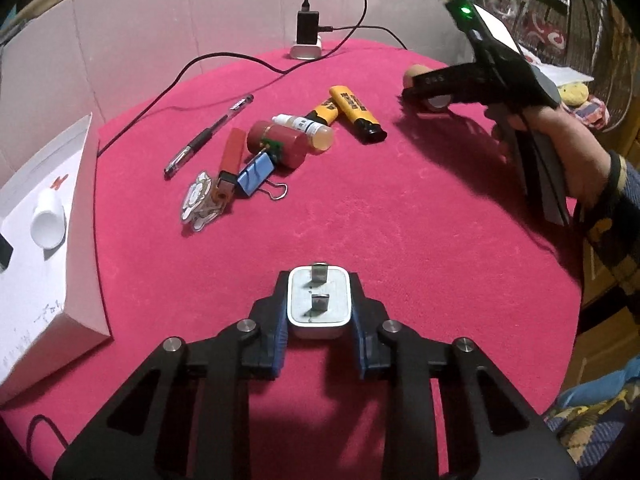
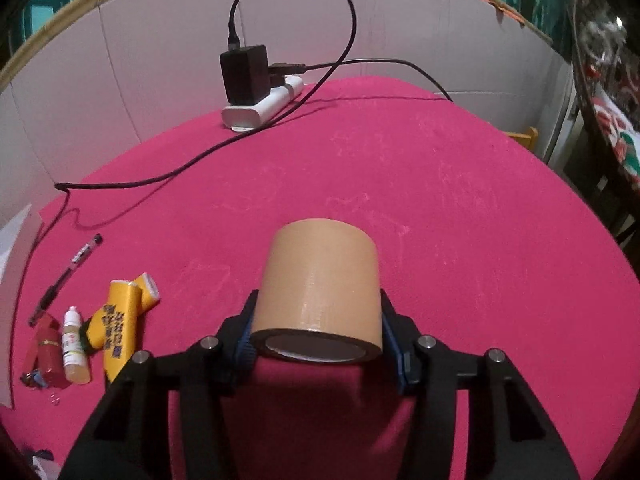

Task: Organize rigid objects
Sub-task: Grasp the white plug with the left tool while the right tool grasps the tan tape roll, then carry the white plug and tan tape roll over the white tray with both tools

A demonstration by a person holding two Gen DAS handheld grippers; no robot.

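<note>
Between the left jaws sits a clamped white plug (image 1: 319,307); right jaws grip tape roll (image 2: 320,292)

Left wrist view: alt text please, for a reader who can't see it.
The left gripper clamps a white two-prong plug adapter on a round crimson tablecloth. Behind lie a black pen, red cylinder and two yellow tubes; a white cardboard box sits left.

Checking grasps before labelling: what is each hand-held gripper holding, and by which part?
Left hand-held gripper: white plug, pinched by its two side faces, prongs up. Right hand-held gripper: brown tape roll, clamped across its flat ends.
</note>
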